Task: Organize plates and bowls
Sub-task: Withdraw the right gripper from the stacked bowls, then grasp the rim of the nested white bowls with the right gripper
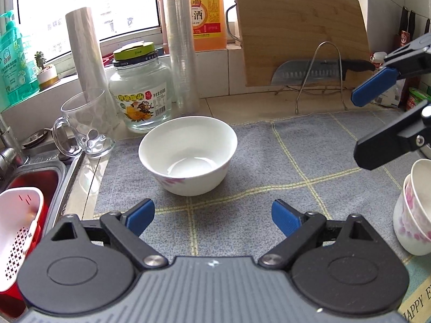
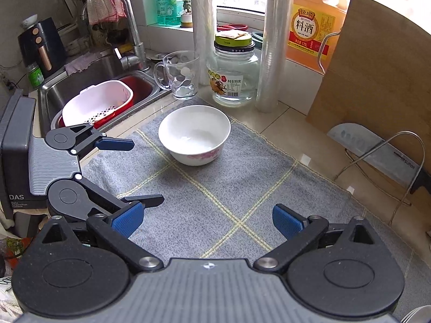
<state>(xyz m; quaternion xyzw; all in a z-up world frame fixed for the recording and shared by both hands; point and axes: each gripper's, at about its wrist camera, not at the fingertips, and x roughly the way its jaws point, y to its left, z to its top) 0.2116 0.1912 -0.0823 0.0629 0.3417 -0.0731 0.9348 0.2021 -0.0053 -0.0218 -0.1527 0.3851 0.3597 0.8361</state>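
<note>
- Nearest in the left wrist view, the left tool hangs released over the grey checked mat, blue pads wide apart with nothing between them
- Right tool is likewise released and empty, its pads spread above the mat
- White bowl with pink flowers sits upright and empty on the mat's far left part, clear of both tools
- Stacked bowls lean at the mat's right edge
- Far along the surface stand a glass mug, a glass jar and a cutting board
- Left of the mat, the sink holds a white colander
</note>
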